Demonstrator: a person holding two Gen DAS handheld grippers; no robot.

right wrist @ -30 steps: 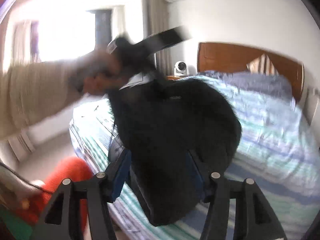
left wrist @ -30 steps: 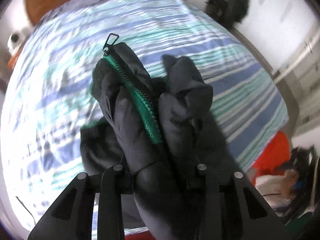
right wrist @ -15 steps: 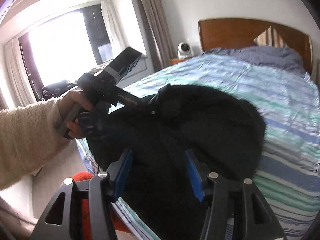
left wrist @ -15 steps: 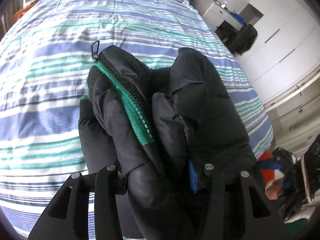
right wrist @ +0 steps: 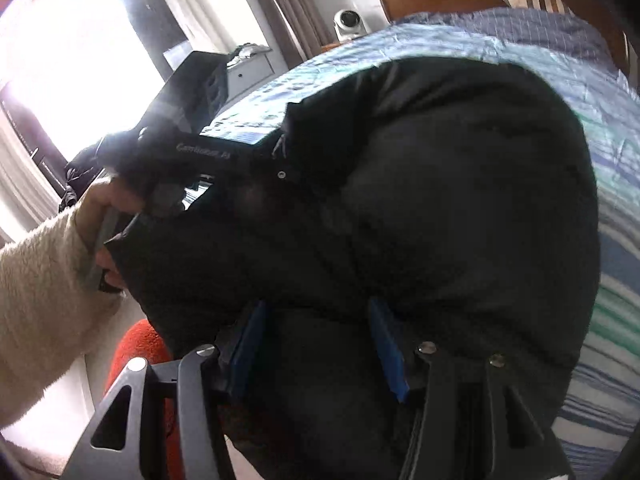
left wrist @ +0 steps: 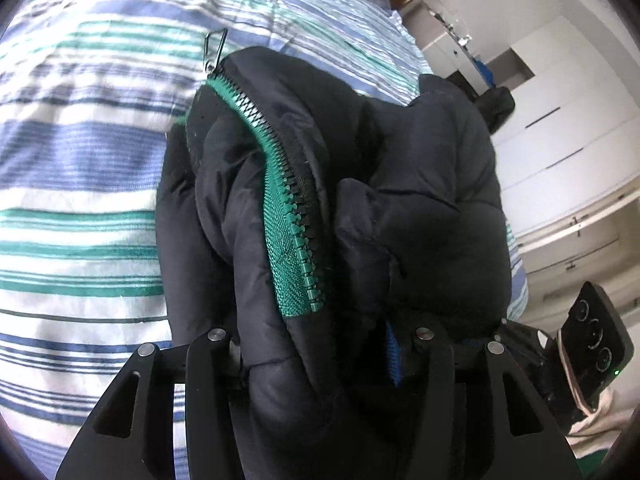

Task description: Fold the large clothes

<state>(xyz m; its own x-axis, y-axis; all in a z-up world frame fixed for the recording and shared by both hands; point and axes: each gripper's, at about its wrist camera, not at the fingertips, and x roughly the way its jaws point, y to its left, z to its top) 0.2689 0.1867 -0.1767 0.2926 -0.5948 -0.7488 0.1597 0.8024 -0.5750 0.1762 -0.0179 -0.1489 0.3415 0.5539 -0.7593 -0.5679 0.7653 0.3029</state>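
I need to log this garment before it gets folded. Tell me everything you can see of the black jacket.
The black jacket is a puffy, quilted coat of smooth, nylon-looking fabric, bunched into thick folds. A green zipper with a metal pull runs down one edge. It hangs over the striped bedspread, gathered between the fingers of the left gripper, whose jaws are opening, and the right gripper. Whether it touches the bed cannot be told.
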